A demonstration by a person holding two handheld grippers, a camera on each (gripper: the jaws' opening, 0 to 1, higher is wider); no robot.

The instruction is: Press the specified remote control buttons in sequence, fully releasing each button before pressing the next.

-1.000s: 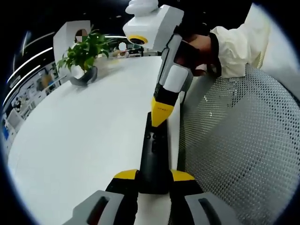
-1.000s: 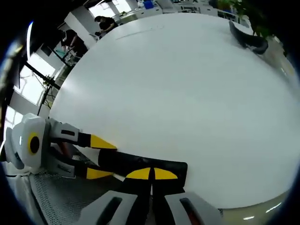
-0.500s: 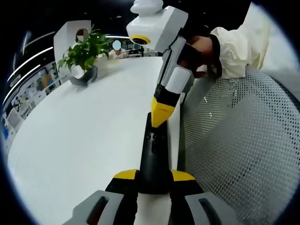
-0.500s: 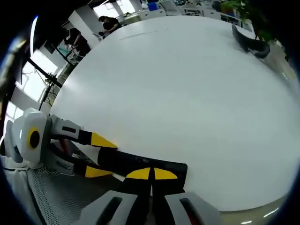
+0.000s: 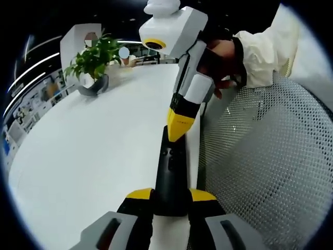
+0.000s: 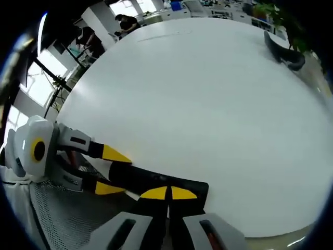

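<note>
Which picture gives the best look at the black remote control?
The left gripper view: the remote control runs lengthwise up the picture, its top face with buttons visible, clamped by the left gripper. The right gripper view shows it side-on, partly covered by the right gripper.

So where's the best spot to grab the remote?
Probably where it is held now: the near end of the remote. The left gripper comes in along its length and pinches the two long edges. It is long, narrow and flat on the table, so the edges fit between the jaws. That leaves the buttons on top free for the right gripper, whose shut tip touches the far end.
</note>
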